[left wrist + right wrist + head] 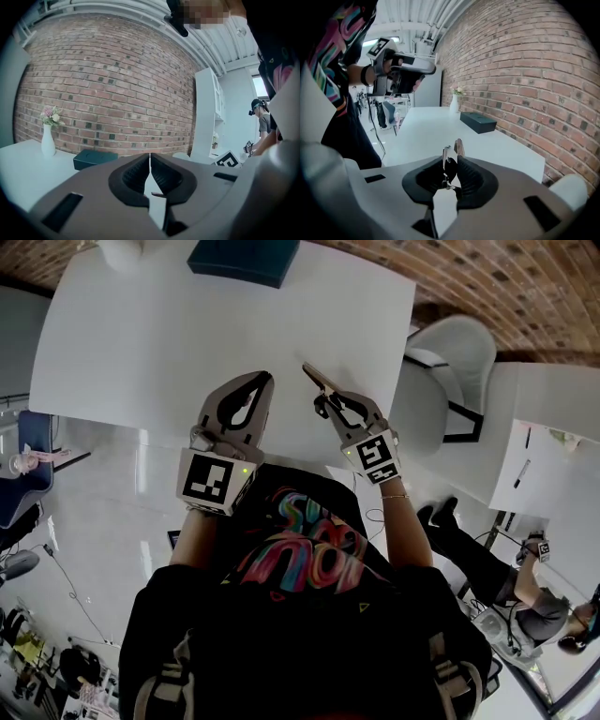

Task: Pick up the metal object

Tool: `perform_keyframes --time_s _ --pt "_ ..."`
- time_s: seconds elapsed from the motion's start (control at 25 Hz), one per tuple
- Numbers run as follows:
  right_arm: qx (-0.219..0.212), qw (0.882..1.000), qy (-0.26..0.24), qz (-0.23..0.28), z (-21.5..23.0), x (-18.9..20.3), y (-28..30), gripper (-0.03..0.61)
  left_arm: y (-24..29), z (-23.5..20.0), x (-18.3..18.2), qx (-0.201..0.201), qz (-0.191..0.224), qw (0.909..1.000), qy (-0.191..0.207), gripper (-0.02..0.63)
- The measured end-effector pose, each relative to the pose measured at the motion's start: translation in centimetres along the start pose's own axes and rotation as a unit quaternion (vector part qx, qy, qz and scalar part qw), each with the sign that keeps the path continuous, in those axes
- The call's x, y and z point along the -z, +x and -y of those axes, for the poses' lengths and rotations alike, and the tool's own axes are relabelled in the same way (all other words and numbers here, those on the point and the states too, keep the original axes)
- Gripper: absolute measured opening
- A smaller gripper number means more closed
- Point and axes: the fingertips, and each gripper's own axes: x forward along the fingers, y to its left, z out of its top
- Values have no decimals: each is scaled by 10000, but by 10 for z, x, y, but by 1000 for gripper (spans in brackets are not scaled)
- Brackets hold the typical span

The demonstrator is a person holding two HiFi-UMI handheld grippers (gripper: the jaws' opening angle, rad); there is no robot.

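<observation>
The metal object (317,379) is a thin clip-like piece that sticks out forward from my right gripper (330,397), held above the near edge of the white table (187,334). In the right gripper view the pads press on the metal object (457,147), and its two narrow blades rise past the tips of the right gripper (451,161). My left gripper (265,381) hovers beside it to the left, shut with nothing in it. In the left gripper view the tips of the left gripper (150,158) meet.
A dark teal box (244,259) lies at the table's far edge, by the brick wall. A white vase with flowers (48,140) stands near it. A white chair (450,362) and a second table (553,456) are to the right, where another person (525,587) sits.
</observation>
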Motion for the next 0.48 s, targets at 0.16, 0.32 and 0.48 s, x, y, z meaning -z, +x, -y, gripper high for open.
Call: perform_keyframes --time_s 0.16,0.32,0.48 --pt "107 9986 348 374 8 -30 -5 92 -5 -7 -8 -87 131 9999 22 31" --pt "243 9947 633 773 16 -62 -13 92 -10 -13 -17 -170 224 9996 52 31" --pt "369 9880 859 1233 25 -97 -23 95 -14 -16 -26 -223 339 9991 114 31"
